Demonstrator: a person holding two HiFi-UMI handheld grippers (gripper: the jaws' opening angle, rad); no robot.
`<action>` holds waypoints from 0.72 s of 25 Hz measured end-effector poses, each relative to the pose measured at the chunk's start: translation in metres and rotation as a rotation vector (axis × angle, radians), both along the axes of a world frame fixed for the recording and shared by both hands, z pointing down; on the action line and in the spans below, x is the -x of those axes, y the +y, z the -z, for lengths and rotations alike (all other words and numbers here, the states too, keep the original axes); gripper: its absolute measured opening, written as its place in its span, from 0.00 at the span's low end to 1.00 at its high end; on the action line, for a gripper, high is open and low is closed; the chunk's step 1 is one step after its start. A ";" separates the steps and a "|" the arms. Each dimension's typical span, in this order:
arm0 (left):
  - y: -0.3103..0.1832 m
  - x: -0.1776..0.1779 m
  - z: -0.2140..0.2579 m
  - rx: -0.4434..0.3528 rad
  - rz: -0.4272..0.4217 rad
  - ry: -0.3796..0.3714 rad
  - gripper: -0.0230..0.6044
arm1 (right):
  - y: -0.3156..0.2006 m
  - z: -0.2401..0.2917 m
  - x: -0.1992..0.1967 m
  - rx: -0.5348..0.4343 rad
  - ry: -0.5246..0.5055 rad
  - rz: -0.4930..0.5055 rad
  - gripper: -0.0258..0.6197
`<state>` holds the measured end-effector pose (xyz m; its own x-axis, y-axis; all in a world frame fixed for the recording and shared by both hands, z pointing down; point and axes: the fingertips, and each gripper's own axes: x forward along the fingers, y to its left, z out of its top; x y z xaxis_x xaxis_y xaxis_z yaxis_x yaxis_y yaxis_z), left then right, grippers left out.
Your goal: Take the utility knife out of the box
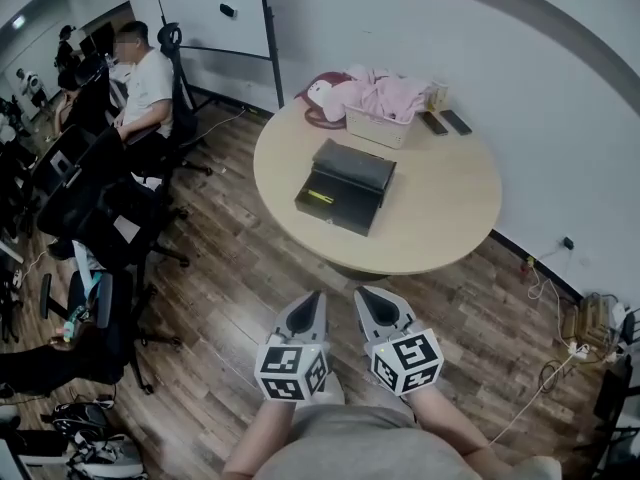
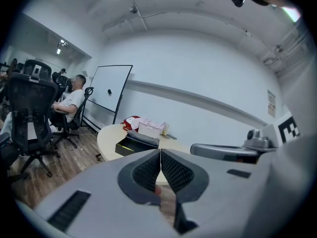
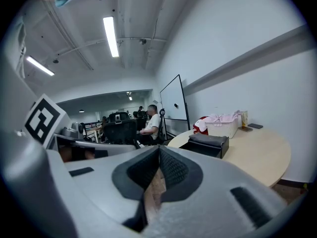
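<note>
Short of the round table, left gripper and right gripper hang pinched shut, empty, nothing yet within reach; mid-table, the open box shows a yellow sliver, likely the utility knife.

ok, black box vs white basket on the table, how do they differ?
The black box is solid-walled and low; the white basket is latticed. The box sits mid-table, front part open with a thin yellow item inside; the basket stands at the far edge, heaped with pink cloth. Both rest on the round table.
</note>
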<state>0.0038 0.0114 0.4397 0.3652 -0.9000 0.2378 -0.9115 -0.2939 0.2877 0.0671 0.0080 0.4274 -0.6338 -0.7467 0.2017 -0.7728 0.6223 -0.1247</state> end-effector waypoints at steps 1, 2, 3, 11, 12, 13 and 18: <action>-0.012 0.005 0.001 0.001 -0.001 0.001 0.04 | -0.011 0.001 0.005 -0.002 0.003 0.000 0.04; -0.024 0.010 0.001 0.001 -0.004 0.002 0.04 | -0.022 0.003 0.010 -0.005 0.006 -0.002 0.04; -0.035 0.015 0.002 0.001 -0.006 0.002 0.04 | -0.033 0.004 0.015 -0.007 0.007 -0.004 0.04; -0.117 0.050 0.008 -0.009 -0.043 0.007 0.04 | -0.111 0.010 0.050 -0.016 0.015 -0.035 0.04; -0.125 0.054 0.008 -0.011 -0.046 0.009 0.04 | -0.119 0.009 0.053 -0.017 0.016 -0.040 0.04; -0.133 0.057 0.007 -0.012 -0.050 0.010 0.04 | -0.127 0.008 0.056 -0.017 0.017 -0.045 0.04; -0.169 0.070 -0.001 0.000 -0.074 0.003 0.04 | -0.164 0.001 0.069 -0.009 0.021 -0.062 0.04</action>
<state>-0.0658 -0.1577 0.4403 0.4312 -0.8708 0.2363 -0.8866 -0.3603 0.2901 -0.0022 -0.1564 0.4262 -0.5820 -0.7862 0.2078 -0.8123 0.5741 -0.1027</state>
